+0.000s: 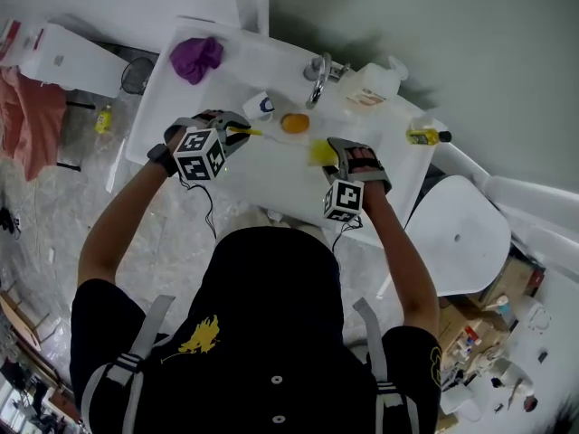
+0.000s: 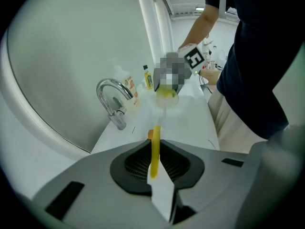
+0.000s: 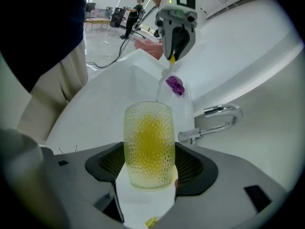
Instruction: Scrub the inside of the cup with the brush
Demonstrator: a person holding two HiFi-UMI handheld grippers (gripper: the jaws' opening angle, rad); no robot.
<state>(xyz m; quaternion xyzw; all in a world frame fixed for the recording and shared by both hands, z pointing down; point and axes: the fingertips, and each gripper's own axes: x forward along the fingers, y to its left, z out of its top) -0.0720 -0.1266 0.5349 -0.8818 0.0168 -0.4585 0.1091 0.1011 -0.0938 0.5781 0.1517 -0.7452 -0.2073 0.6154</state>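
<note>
While the brush (image 2: 154, 151) points its pale stem at the mouth of the cup (image 3: 148, 144), both held above the white worktop (image 1: 271, 183) near the tap (image 3: 217, 120), the step in hand looks to be bringing brush and cup together. I cannot tell whether the tip is inside. The next move probably calls for pushing the head down the cup and working it round the wall. The left gripper (image 1: 237, 127) has its jaws nearly closed, pinching the yellow handle. The right gripper (image 1: 330, 154) has its jaws spread wide, clamped on the cup's dimpled sides.

Dimpled translucent yellow cup (image 3: 148, 144), gripped; thin yellow-handled brush (image 2: 154, 151), clamped.
</note>
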